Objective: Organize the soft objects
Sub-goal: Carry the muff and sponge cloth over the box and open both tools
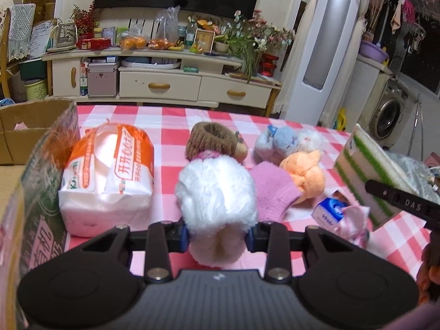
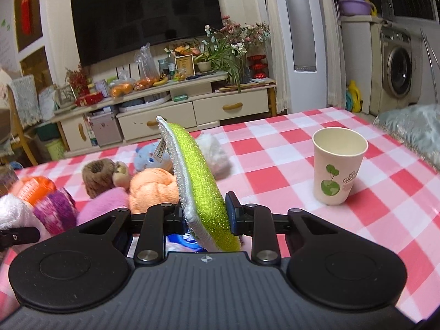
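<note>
My left gripper is shut on a fluffy white plush with a purple band, held over the checked table. My right gripper is shut on a green and white sponge pad, held upright on its edge; it also shows in the left wrist view. On the table lie a brown plush, a blue and white plush, an orange knitted toy, a pink sock and a small pink plush.
An open cardboard box stands at the left table edge, with a pack of tissue paper beside it. A small blue tissue pack lies near the sponge. A paper cup stands at the right. A grey cushion lies far right.
</note>
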Available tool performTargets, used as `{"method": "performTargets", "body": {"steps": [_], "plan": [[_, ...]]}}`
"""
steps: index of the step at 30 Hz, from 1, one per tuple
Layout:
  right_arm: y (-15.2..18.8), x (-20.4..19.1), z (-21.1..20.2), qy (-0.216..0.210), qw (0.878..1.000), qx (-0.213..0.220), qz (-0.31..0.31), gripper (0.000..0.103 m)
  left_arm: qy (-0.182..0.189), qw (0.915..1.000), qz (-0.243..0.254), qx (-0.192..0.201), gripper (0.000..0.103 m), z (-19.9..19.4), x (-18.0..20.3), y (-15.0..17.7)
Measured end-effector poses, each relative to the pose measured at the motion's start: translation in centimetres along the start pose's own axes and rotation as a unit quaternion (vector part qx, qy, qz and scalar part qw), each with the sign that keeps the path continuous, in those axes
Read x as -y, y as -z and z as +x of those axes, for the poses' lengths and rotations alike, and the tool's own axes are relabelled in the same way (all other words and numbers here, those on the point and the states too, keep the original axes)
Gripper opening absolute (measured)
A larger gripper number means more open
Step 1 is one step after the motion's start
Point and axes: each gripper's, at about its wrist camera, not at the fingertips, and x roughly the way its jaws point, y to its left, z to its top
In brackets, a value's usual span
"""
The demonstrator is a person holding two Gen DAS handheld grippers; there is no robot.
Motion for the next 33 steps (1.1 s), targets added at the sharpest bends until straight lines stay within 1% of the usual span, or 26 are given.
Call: {"method": "performTargets", "body": {"steps": [8,15,23,33], "plan": [[-0.4,-1.4,-2.3,-0.033,0.999,0.006,0.022,0.032,0.024,0.9994,-0.007,0.025,0.035,-2.3,-0.9,-0.8],[-0.7,-3.1,-3.4,-0.054,0.998,0.004,0.016,0.032,0.035,0.9981,-0.019,0.047,0.035,-4.2,-1.9,-1.2],[-1.0,-6.7,-4.1,-0.096,0.995,0.002,0.003,0.032,0.037,0.9962,-0.034,0.071,0.035,-6.1,-3.6,-1.8],[-2.1,-12.5,-4.3,-0.163,0.986,0.000,-0.025,0.032,0.031,0.9926,-0.060,0.101,0.035,-8.7,-6.4,-2.2]]}}
